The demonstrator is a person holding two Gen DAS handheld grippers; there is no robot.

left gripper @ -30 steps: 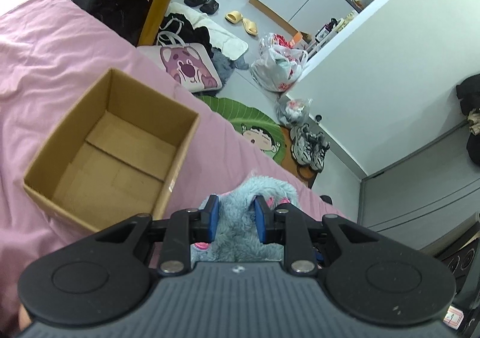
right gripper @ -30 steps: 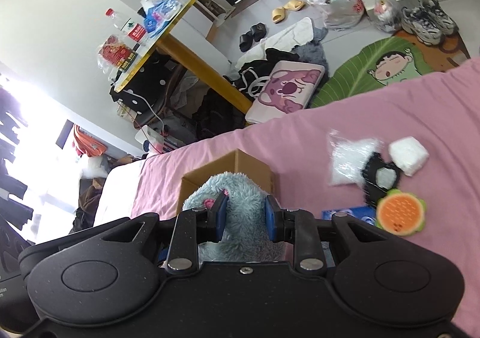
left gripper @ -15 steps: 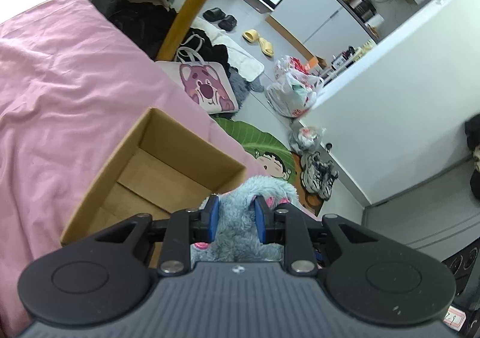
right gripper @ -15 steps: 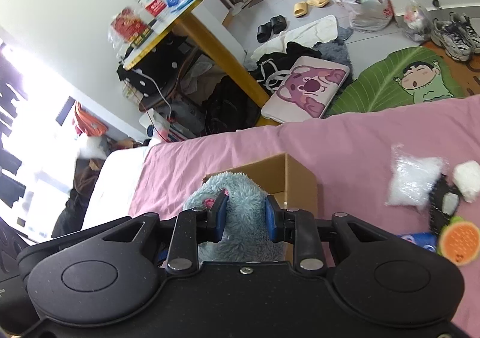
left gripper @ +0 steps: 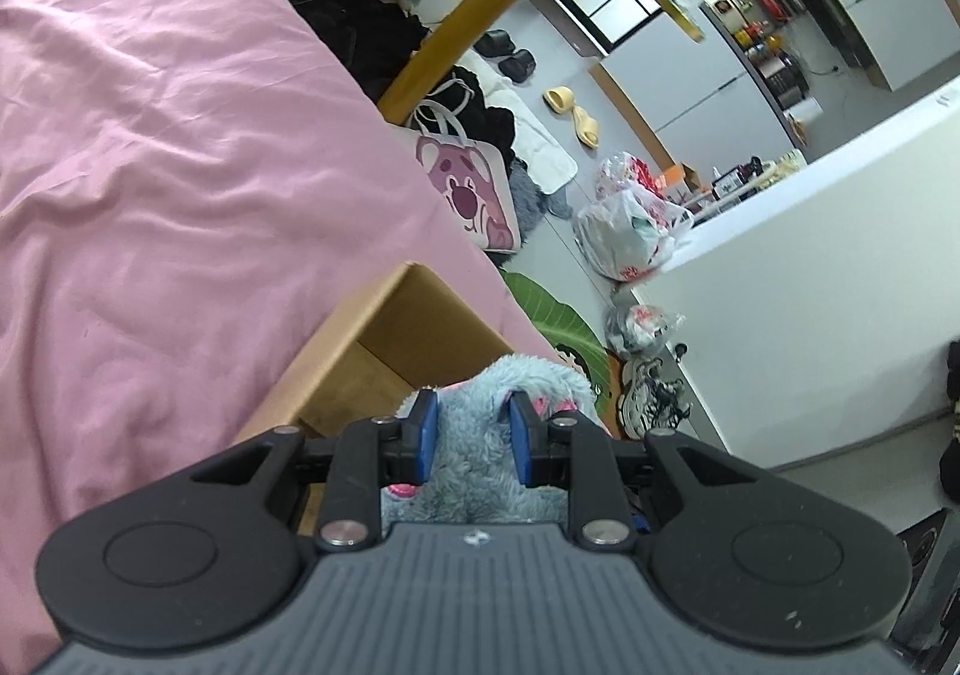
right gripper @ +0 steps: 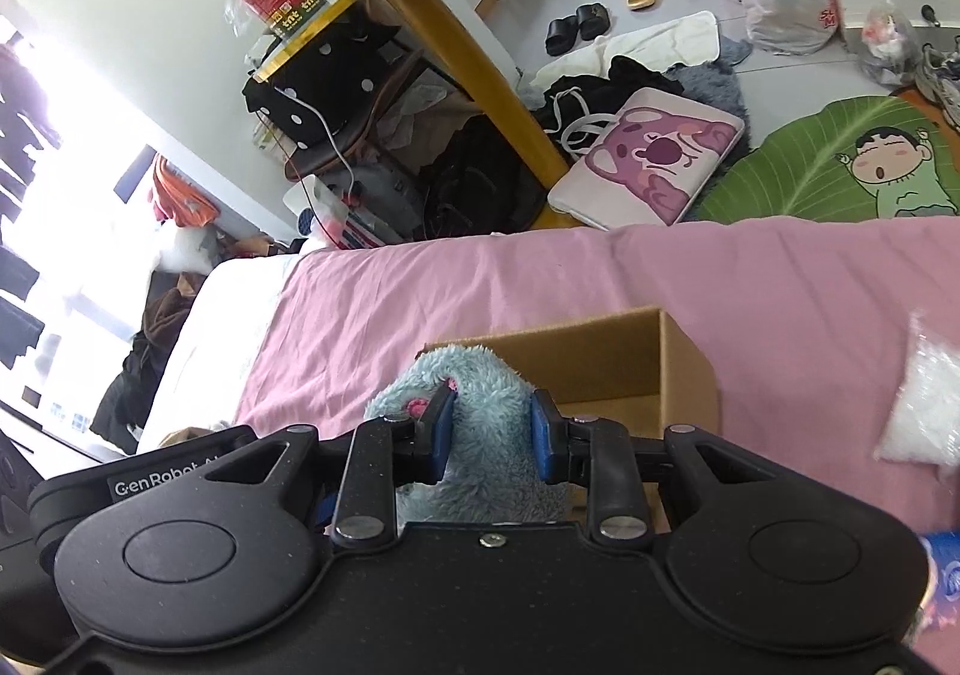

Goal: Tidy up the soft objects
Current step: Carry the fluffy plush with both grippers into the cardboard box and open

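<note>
A fluffy light-blue plush toy [left gripper: 480, 435] with pink spots is held by both grippers at once. My left gripper [left gripper: 469, 426] is shut on one part of it, my right gripper [right gripper: 492, 426] on another part of the plush toy [right gripper: 480, 435]. Right beyond the toy stands an open brown cardboard box [left gripper: 414, 333] on the pink bedsheet [left gripper: 180, 165]; the toy hangs over the near part of the box [right gripper: 630, 363]. The box floor that shows is bare.
A clear bag of white stuffing [right gripper: 924, 411] lies on the sheet right of the box, with a blue packet [right gripper: 942, 561] nearer me. Past the bed edge are a pink bear bag [right gripper: 654, 159], a green leaf rug [right gripper: 828, 159] and a yellow table leg [right gripper: 474, 69].
Both grippers carried the plush toy towards the box; the box has come from further off to directly under the toy. The orange fruit cushion and white pouch slid out of the right view.
</note>
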